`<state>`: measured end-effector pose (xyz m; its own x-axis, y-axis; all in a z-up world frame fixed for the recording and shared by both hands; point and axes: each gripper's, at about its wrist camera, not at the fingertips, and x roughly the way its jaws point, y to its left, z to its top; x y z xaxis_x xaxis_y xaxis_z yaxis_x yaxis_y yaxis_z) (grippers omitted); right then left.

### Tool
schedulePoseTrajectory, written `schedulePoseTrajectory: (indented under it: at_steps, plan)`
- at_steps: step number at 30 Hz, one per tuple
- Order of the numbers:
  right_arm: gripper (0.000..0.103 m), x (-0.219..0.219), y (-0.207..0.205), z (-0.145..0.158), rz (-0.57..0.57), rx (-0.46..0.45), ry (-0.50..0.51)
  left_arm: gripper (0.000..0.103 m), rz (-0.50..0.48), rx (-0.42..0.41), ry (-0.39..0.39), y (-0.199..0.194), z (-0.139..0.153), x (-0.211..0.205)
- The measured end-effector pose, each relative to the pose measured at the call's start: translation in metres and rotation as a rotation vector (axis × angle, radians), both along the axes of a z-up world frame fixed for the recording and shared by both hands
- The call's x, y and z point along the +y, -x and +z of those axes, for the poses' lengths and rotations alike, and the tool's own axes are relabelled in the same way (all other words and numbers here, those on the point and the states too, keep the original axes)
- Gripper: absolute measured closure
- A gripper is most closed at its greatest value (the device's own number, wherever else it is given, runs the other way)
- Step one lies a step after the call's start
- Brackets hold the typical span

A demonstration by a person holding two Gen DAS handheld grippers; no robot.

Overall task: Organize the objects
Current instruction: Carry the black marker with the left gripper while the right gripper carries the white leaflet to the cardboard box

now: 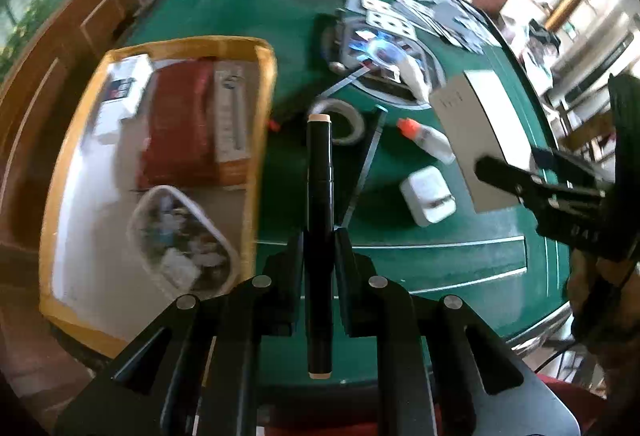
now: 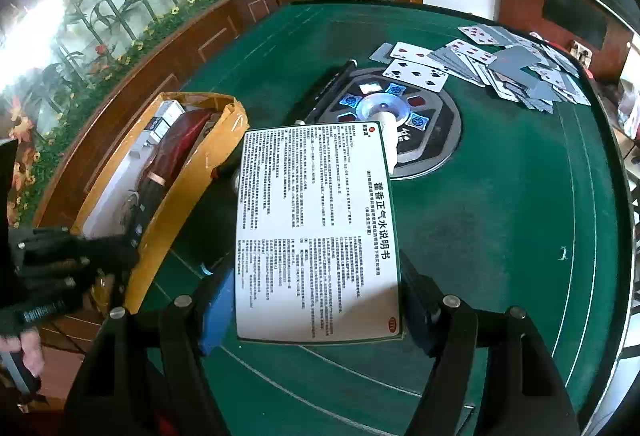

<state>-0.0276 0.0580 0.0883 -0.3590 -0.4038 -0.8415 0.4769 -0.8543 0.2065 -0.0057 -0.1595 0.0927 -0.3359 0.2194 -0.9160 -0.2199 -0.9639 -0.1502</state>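
- The black marker pen (image 1: 319,236) is sitting pinched in your left gripper (image 1: 319,248), its long axis running straight up the centre of the left wrist frame, beige cap end pointing away from you.
- Your left jaws are pressing in on the pen's barrel from both sides, roughly at its middle.
- The cardboard box (image 1: 264,75) is lying to the left of the pen, filling the left half of that frame; its near wall is standing just beside the pen's line, so the coming move looks like a shift leftward over that wall.
- The open white floor of the box, lower left, appears to be the likeliest spot, beside the clear pouch (image 1: 182,244) and below the red case (image 1: 176,127).
- Your right gripper (image 2: 320,300) is clamping the white leaflet box (image 2: 316,236), printed face up, in the centre of the right wrist frame.
- The same cardboard box is lying to its left there, so your left hand seems nearer.
- The glue bottle (image 1: 428,141), tape roll (image 1: 340,119), white charger (image 1: 428,195) and playing cards (image 2: 480,63) are waiting on the green table (image 2: 500,215).
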Motion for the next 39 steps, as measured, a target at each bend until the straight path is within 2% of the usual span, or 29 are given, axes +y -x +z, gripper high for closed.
schedulePoseTrajectory:
  at_steps: [11, 22, 26, 30, 34, 39]
  plan:
    - [0.031, -0.017, -0.007, -0.001, 0.020, -0.007, 0.007, 0.089, 0.177, 0.020, -0.001, 0.008, 0.010, -0.081]
    - [0.031, -0.044, -0.012, 0.003, 0.070, -0.001, 0.011, 0.089, 0.319, -0.016, 0.025, 0.017, -0.013, -0.152]
    - [0.031, -0.058, -0.015, 0.003, 0.091, -0.002, 0.010, 0.089, 0.322, -0.043, 0.038, 0.024, -0.024, -0.163]
    - [0.031, -0.068, -0.018, 0.003, 0.098, -0.003, 0.010, 0.089, 0.277, -0.084, 0.054, 0.029, -0.042, -0.155]
    - [0.031, -0.074, -0.020, 0.003, 0.095, -0.005, 0.007, 0.089, 0.224, -0.119, 0.032, 0.032, -0.061, -0.141]
    - [0.031, -0.084, -0.021, 0.004, 0.090, -0.007, 0.001, 0.089, 0.182, -0.124, 0.018, 0.036, -0.067, -0.135]
